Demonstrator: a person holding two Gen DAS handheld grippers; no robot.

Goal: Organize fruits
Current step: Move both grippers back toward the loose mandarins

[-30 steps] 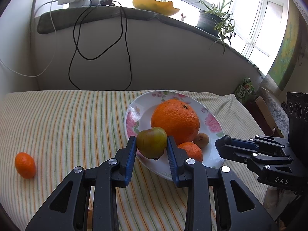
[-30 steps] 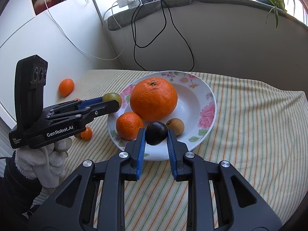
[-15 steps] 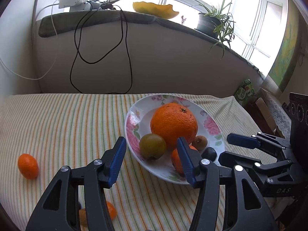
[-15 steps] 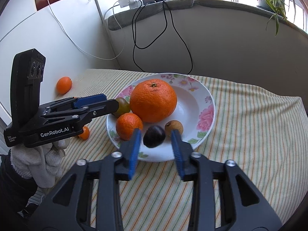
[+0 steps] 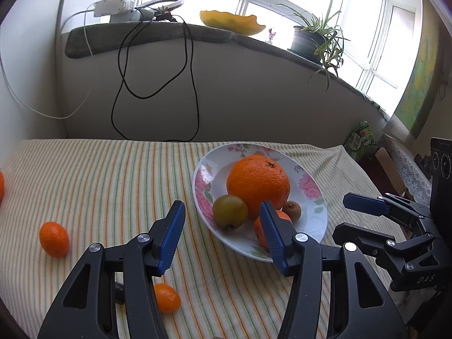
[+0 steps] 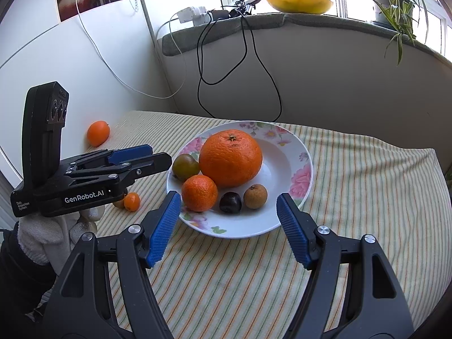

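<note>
Both tongs, left gripper (image 5: 221, 236) & right gripper (image 6: 228, 227), spread wide w/ nothing held, near floral plate (image 6: 282, 152) w/ big orange (image 6: 230, 158), greenish fruit (image 6: 185, 166).

Plate (image 6: 306, 166): white, pink floral rim. Cloth (image 6: 367, 197): cream, striped green and orange. Orange (image 6: 230, 158), mandarin (image 6: 199, 193): orange. Plum (image 6: 230, 202): dark purple. Pads (image 6: 163, 227): blue, ribbed. Glove (image 6: 42, 237): white.
</note>
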